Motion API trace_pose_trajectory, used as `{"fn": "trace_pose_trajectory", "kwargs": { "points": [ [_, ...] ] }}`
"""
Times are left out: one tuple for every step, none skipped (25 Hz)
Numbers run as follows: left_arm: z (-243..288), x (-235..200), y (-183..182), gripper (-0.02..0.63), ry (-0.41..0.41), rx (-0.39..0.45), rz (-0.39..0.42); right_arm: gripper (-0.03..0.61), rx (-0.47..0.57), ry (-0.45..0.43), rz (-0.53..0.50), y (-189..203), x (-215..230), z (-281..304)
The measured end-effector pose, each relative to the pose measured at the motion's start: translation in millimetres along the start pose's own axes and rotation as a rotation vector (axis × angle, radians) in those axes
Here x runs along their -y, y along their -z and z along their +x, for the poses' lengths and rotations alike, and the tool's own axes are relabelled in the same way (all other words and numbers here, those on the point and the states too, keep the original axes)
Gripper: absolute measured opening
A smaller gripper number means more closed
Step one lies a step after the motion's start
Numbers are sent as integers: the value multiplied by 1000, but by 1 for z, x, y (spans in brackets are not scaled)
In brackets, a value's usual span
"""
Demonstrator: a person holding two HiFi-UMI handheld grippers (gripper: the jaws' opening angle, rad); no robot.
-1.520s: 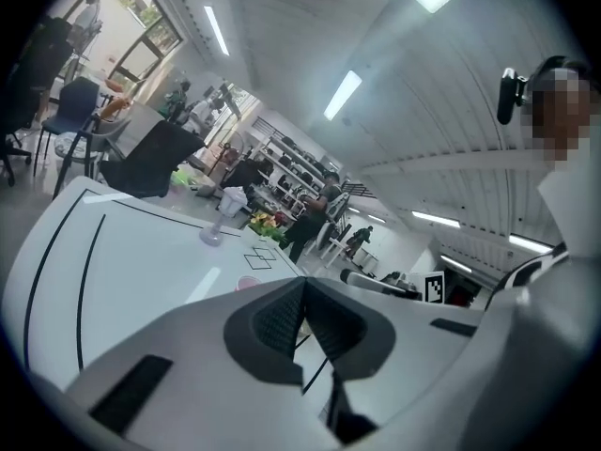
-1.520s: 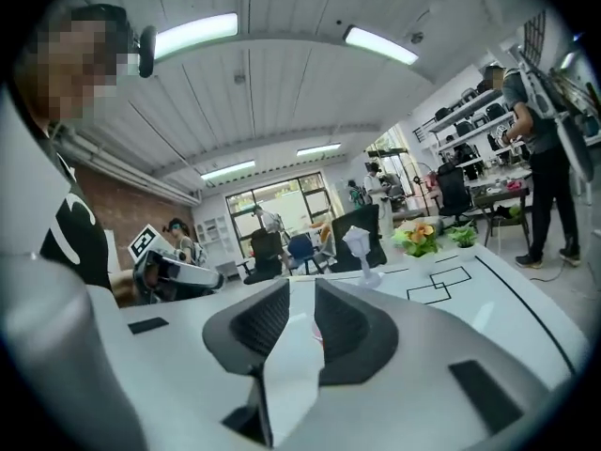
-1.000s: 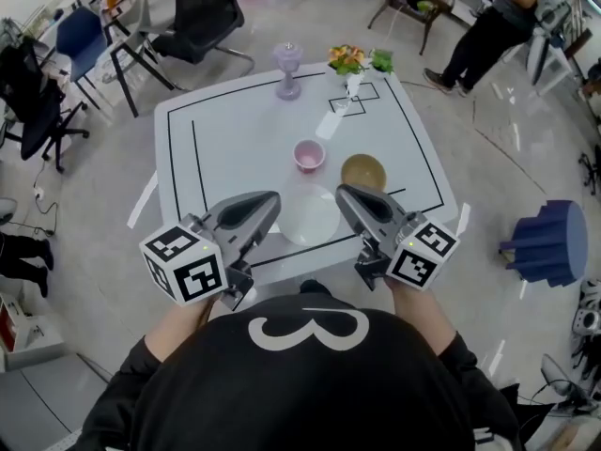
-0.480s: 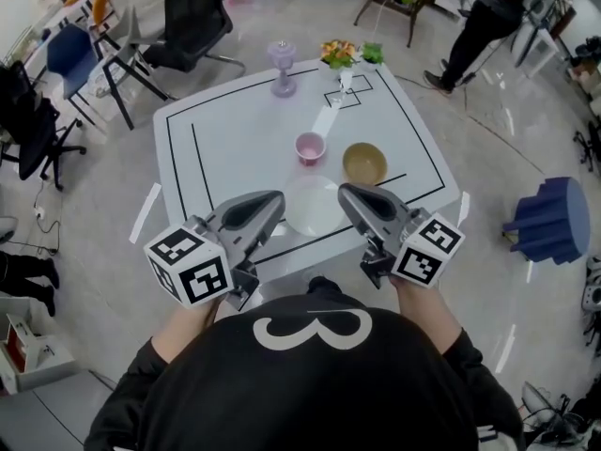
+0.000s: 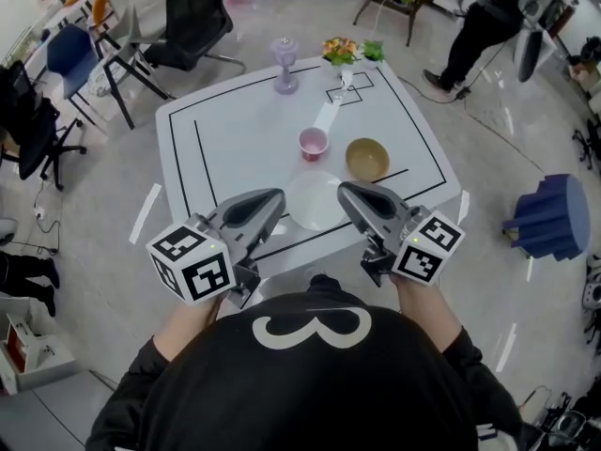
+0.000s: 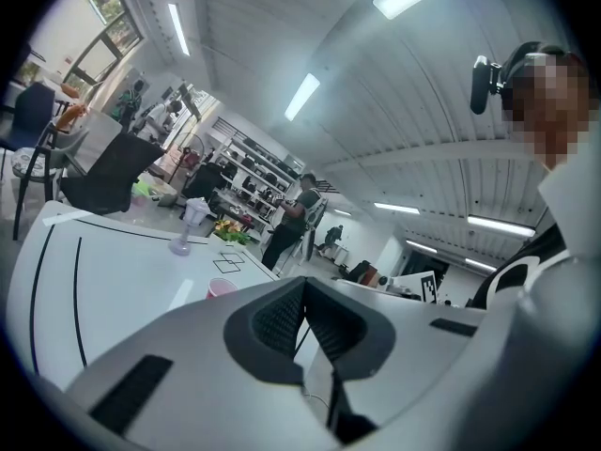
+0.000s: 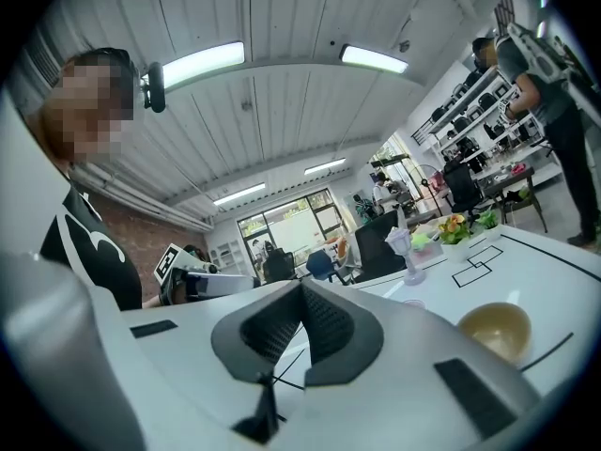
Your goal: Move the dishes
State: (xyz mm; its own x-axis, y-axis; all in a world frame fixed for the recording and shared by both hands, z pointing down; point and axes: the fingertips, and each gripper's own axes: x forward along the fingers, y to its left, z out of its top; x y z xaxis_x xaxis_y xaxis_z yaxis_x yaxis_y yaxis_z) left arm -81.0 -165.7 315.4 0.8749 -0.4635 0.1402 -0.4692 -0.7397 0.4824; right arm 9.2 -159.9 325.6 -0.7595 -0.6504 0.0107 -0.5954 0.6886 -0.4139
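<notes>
On the white table (image 5: 235,130) lie a white plate (image 5: 314,200), a pink cup (image 5: 313,143) and a tan bowl (image 5: 366,159). The plate is nearest me, between my two grippers. My left gripper (image 5: 268,199) hovers just left of the plate, jaws shut with nothing in them. My right gripper (image 5: 349,194) hovers just right of the plate and near the bowl, also shut and empty. In the right gripper view the bowl (image 7: 495,332) shows at lower right. The pink cup (image 6: 221,288) peeks over the left gripper's body.
A lilac stand (image 5: 285,65) and a flower pot (image 5: 347,58) sit at the table's far edge. Black lines mark the tabletop. Office chairs (image 5: 183,22) stand beyond the table, a blue stool (image 5: 549,219) to the right, and a person (image 5: 488,22) at the far right.
The view has shifted slightly; both grippers stay shut in about the same place near the plate. Nothing on the table has moved.
</notes>
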Motion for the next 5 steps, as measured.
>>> {"fn": "trace_pose_trajectory", "kwargs": {
  "points": [
    [0, 0, 0, 3, -4, -1, -1, 9, -2, 0, 0, 0, 0, 1],
    [-1, -1, 0, 3, -7, -1, -2, 9, -3, -1, 0, 0, 0, 1],
    [-1, -1, 0, 3, -8, -2, -3, 9, -5, -1, -1, 0, 0, 1],
    [-2, -1, 0, 3, -8, -1, -4, 9, -6, -1, -2, 0, 0, 2],
    [-2, -1, 0, 3, -8, -1, -5, 9, -7, -1, -3, 0, 0, 2]
  ]
}}
